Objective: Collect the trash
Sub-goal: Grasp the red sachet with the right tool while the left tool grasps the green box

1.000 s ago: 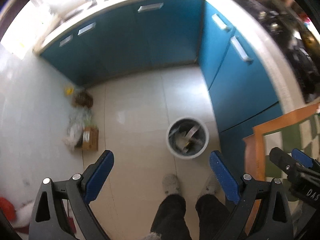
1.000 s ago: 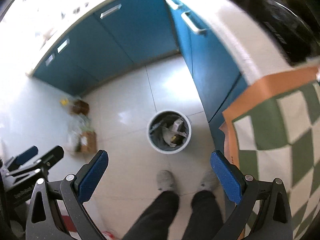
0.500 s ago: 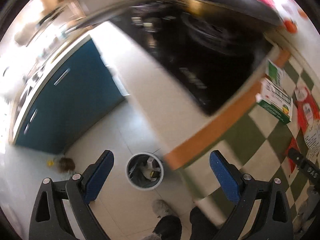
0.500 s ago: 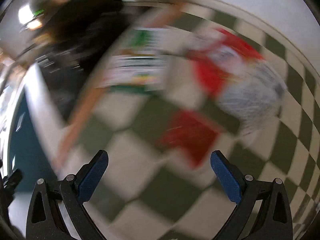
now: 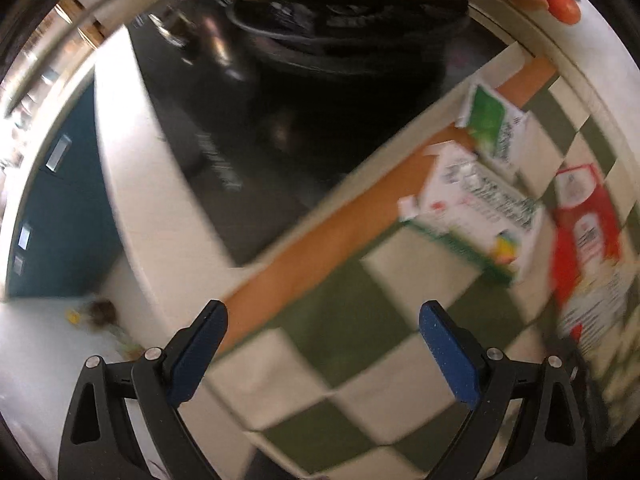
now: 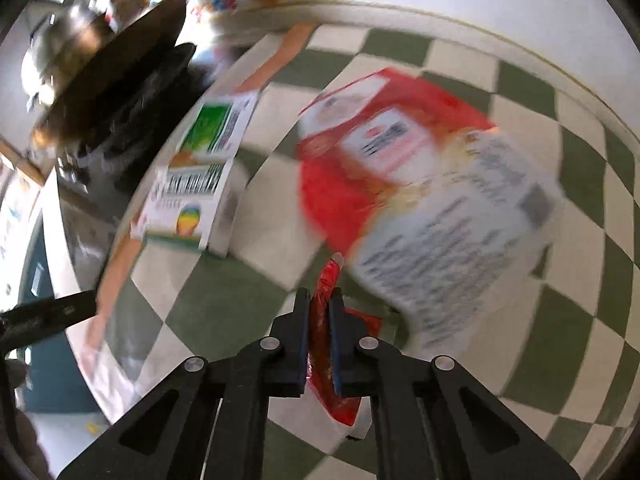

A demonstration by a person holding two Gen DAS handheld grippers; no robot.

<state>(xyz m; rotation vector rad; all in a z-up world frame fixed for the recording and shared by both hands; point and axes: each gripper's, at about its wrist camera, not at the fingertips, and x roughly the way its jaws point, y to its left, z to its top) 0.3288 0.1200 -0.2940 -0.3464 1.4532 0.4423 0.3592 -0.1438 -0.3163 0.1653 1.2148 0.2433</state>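
Right wrist view: the right gripper (image 6: 319, 300), spread wide a second ago over the floor bin, now pinches a red wrapper (image 6: 326, 280) on the checked tabletop (image 6: 208, 304), so one piece is probably secured. The left gripper (image 5: 322, 322) fingers stay spread, empty.

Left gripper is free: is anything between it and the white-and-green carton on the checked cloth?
Nothing visible. The left gripper hangs open over bare checked cloth, and the white-and-green carton lies beyond its right finger with only cloth between. The red-and-white bag lies past the carton, not in the path. The view is blurred.
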